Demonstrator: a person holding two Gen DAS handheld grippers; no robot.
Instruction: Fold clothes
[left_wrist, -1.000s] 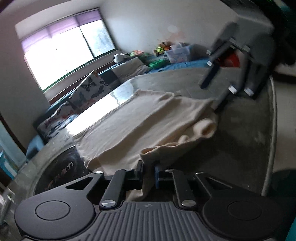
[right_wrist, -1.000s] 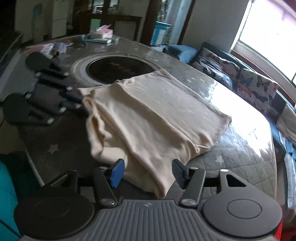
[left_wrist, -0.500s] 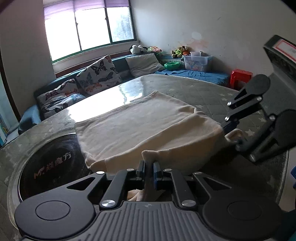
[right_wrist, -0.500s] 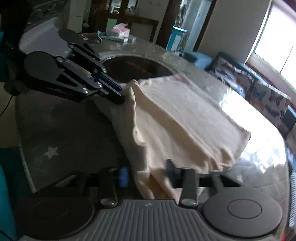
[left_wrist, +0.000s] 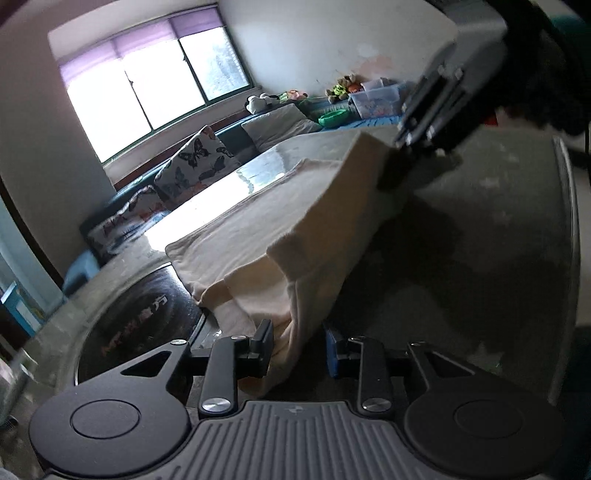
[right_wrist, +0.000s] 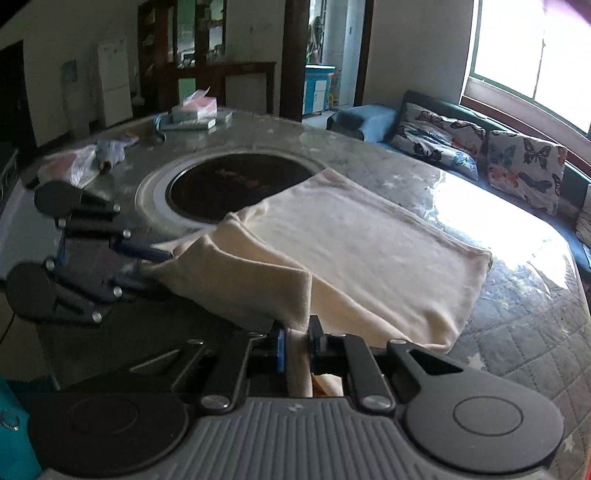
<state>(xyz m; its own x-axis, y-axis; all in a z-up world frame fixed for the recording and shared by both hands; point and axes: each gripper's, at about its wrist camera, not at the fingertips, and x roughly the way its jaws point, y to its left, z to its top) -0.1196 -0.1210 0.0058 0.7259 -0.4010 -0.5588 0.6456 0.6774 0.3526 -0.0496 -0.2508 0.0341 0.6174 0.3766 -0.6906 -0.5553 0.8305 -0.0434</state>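
The right hand-held gripper has its fingers drawn close together on a fold of the cream garment, the cloth pinched between the blue pad and the opposite finger and hanging down behind them. The left hand-held gripper stands wide, its fingers apart, with a hanging corner of the same garment draped loosely between them; whether the cloth touches either finger I cannot tell. In the right wrist view the left hand-held gripper sits at the garment's near-left corner, fingertips at the cloth edge. The garment lies mostly flat on the desk, its near edge lifted into a ridge between the two tools. Beyond it a dark round plate is set into the desk, the cloth overlapping its rim. Butterfly cushions line a sofa under the window. Packets sit at the desk's far end
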